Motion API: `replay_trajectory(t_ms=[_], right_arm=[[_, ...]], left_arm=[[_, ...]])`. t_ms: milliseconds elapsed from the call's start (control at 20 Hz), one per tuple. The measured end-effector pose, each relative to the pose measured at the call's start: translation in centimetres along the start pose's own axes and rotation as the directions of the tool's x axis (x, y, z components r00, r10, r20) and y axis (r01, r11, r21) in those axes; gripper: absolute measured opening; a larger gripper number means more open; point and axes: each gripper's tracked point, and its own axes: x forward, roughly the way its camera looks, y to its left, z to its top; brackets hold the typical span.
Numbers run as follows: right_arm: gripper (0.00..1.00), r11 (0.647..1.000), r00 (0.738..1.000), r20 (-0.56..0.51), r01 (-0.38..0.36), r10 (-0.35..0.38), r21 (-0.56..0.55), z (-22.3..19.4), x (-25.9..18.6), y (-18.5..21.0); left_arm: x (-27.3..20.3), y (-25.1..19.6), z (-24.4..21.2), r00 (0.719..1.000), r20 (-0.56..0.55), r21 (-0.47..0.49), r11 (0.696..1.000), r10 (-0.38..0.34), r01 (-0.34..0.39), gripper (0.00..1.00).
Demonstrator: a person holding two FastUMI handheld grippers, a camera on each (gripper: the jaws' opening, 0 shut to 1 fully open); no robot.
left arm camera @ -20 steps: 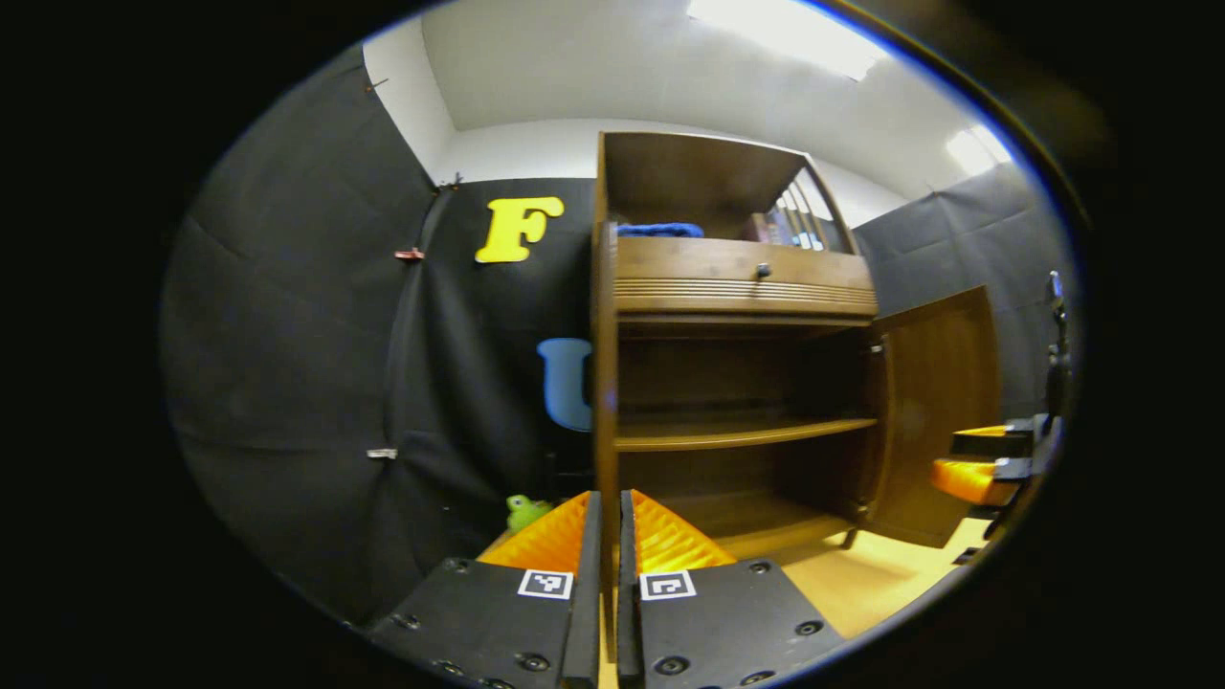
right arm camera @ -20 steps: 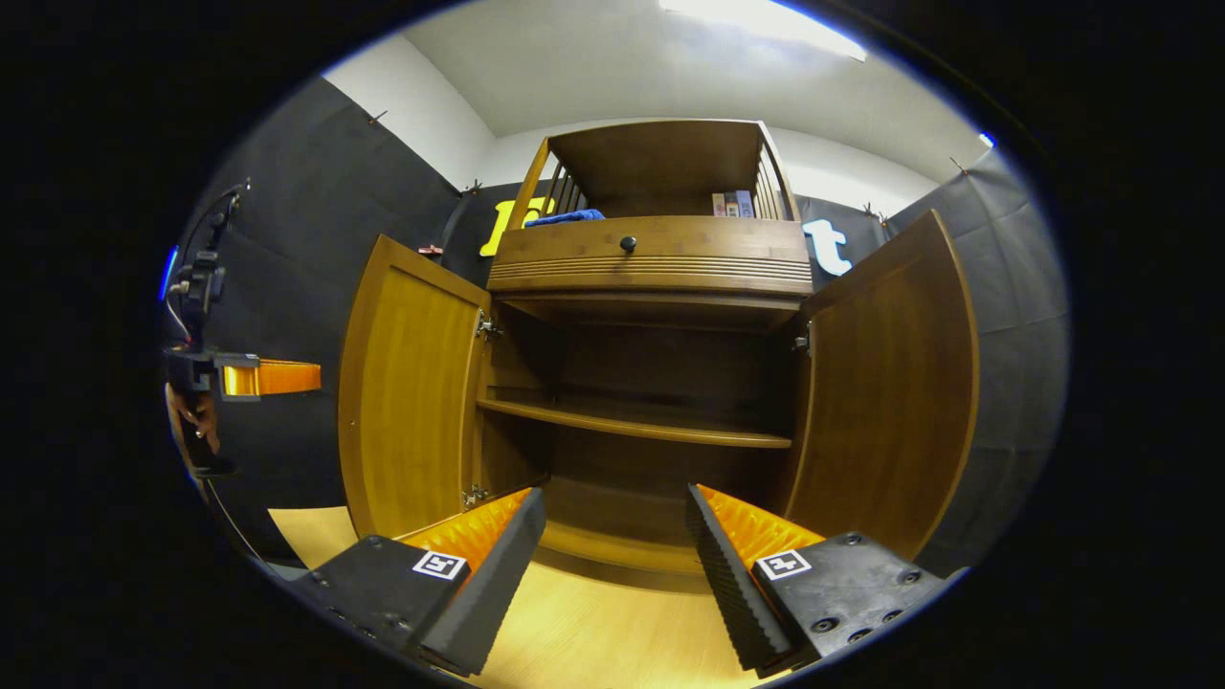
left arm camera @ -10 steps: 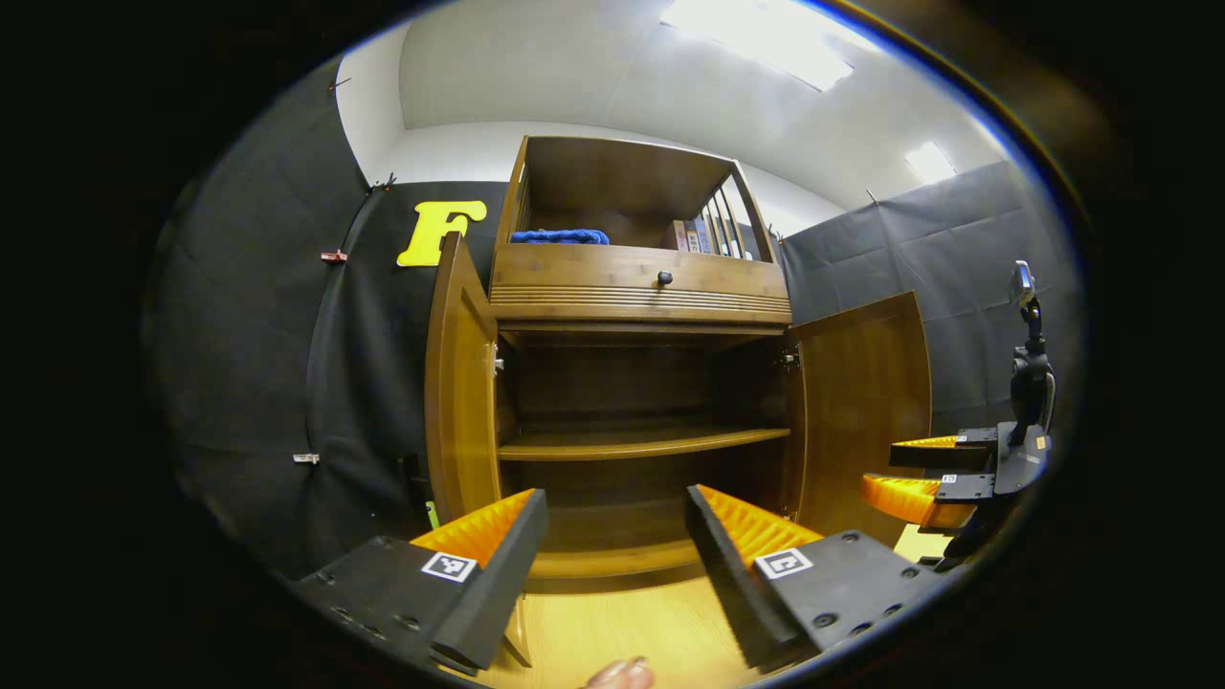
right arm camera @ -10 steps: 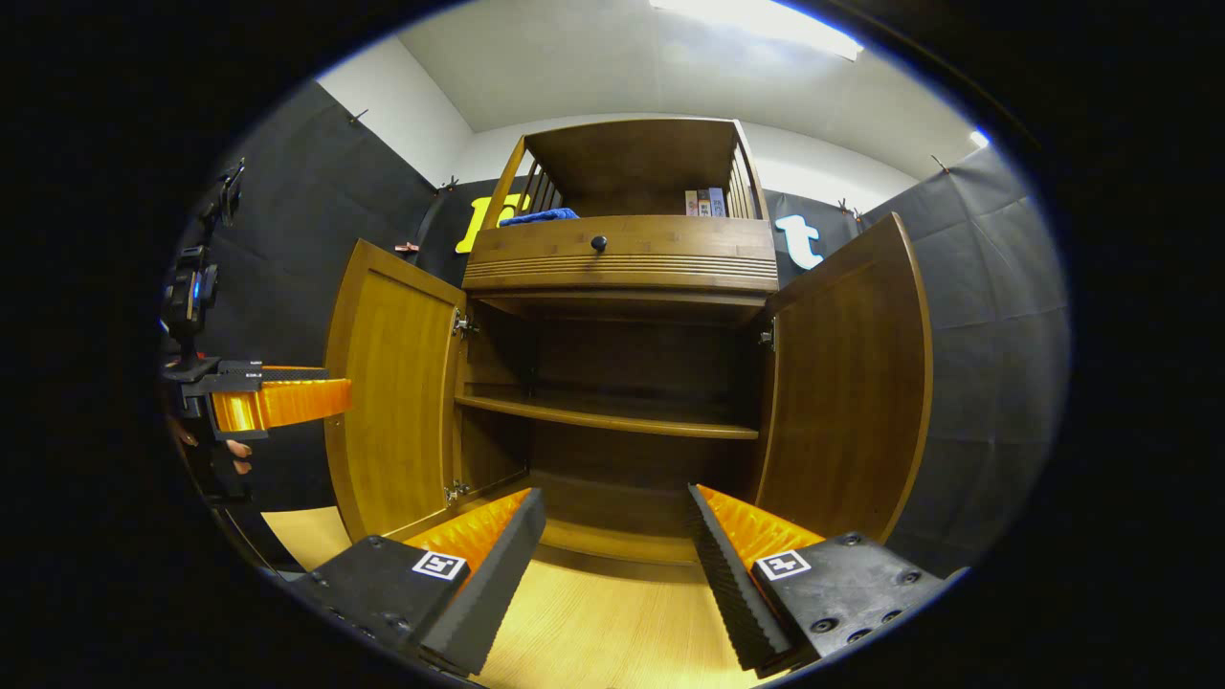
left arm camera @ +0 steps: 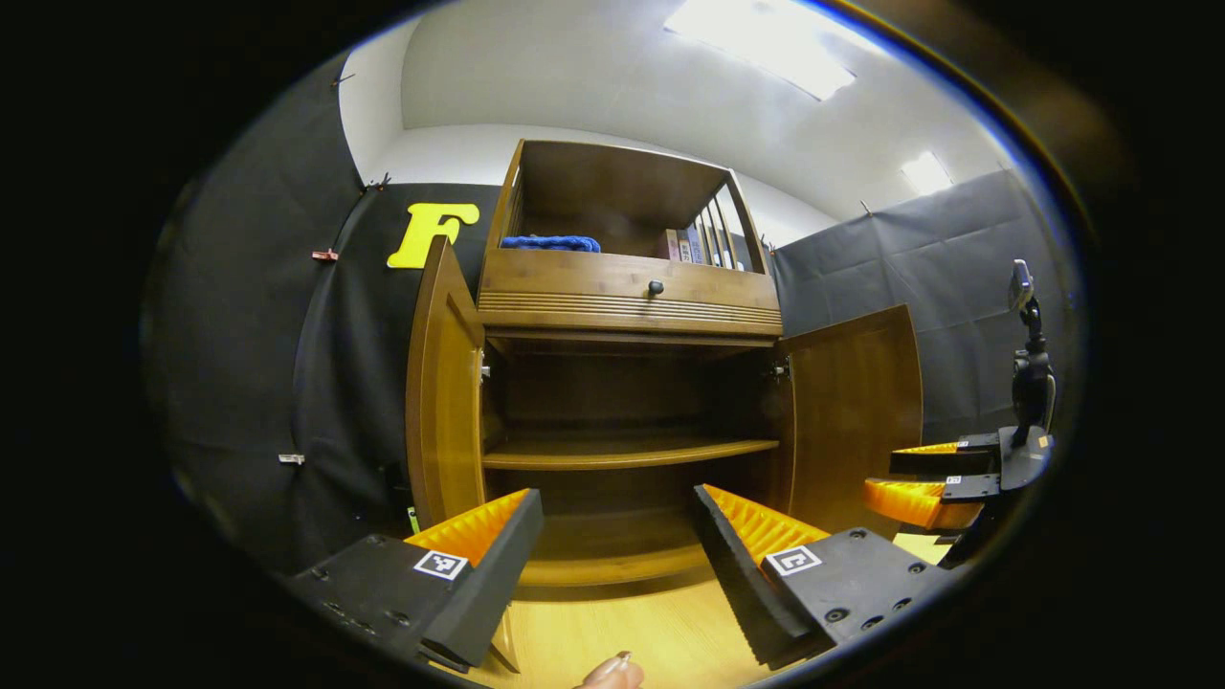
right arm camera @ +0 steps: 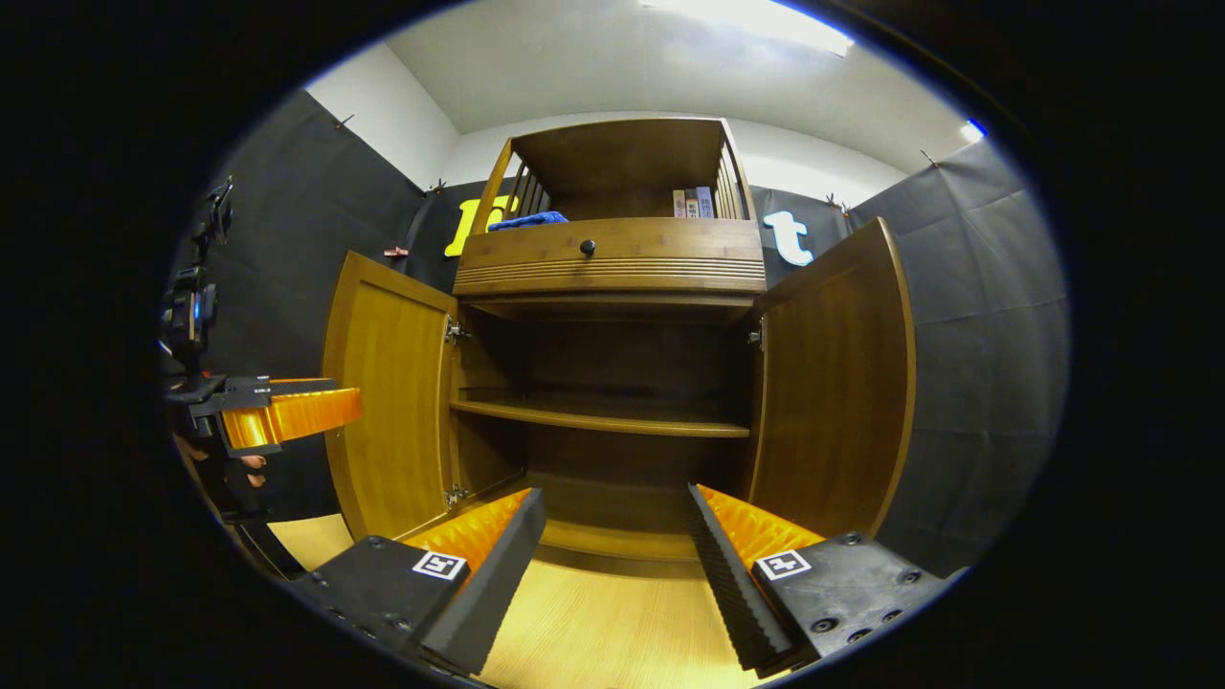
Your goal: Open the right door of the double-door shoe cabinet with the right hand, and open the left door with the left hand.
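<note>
- Cabinet [right arm camera: 612,258] straight ahead on wood floor [right arm camera: 593,632], both doors swung wide: left door [right arm camera: 388,392], right door [right arm camera: 833,383].
- Inside: one bare shelf [right arm camera: 603,419].
- Left gripper [left arm camera: 617,565] jaws wide, holding nothing.
- Right gripper [right arm camera: 615,565] same, clear of doors.

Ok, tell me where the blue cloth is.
The blue cloth lies on the shoe cabinet's open top shelf, at its left end in the right gripper view, with the books at the right.
</note>
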Motion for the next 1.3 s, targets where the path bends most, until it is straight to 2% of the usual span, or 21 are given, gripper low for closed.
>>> replay_trajectory(t_ms=[150, 300, 400, 500, 850, 900, 950, 1150, 1250, 1300], right_arm=[[0.93, 1.000, 1.000, 0.002, -0.007, 0.007, -0.004, 0.4, -0.3, 0.5], [0.93, 1.000, 1.000, 0.021, 0.005, -0.004, -0.018, 1.1, -0.6, 0.3], [0.93, 1.000, 0.999, 0.031, 0.010, -0.010, -0.015, 1.3, -0.9, 0.2], [0.94, 1.000, 1.000, 0.029, 0.009, -0.008, -0.014, 1.4, -1.1, 0.2], [0.93, 0.999, 1.000, 0.020, 0.013, -0.012, -0.031, 1.3, -1.1, -0.5], [0.92, 0.999, 1.000, 0.021, 0.015, -0.014, -0.030, 1.3, -1.1, -0.6], [0.92, 0.999, 1.000, 0.021, 0.016, -0.015, -0.029, 1.3, -1.0, -0.7], [0.93, 1.000, 1.000, 0.018, 0.014, -0.013, -0.023, 1.1, -0.6, -0.8], [0.94, 1.000, 1.000, 0.017, 0.008, -0.007, -0.016, 1.0, -0.6, -0.7], [0.92, 1.000, 1.000, 0.015, 0.004, -0.004, -0.015, 1.0, -0.6, -0.4]], left_arm=[[0.3, -0.6, -0.2, 1.000, -0.005, -0.008, 1.000, -0.028, 0.028, 0.94], [0.3, -1.3, 0.1, 0.999, 0.007, 0.001, 0.999, -0.049, 0.049, 1.00], [0.2, -1.8, 0.0, 0.998, 0.004, 0.015, 0.998, -0.067, 0.067, 0.97], [0.2, -2.0, 0.1, 0.997, 0.008, 0.025, 0.997, -0.071, 0.071, 1.00], [0.9, -2.4, 0.0, 0.998, 0.004, 0.025, 0.998, -0.066, 0.066, 0.97], [0.9, -2.4, 0.0, 0.998, 0.004, 0.025, 0.998, -0.064, 0.064, 1.00], [1.0, -2.5, -0.1, 0.998, 0.002, 0.025, 0.998, -0.064, 0.064, 0.97], [1.4, -2.9, -0.3, 0.997, -0.010, 0.036, 0.997, -0.075, 0.075, 1.00], [1.6, -3.0, -0.5, 0.997, -0.013, 0.041, 0.996, -0.078, 0.078, 0.97], [1.7, -3.1, -0.5, 0.997, -0.013, 0.039, 0.996, -0.081, 0.081, 1.00]])
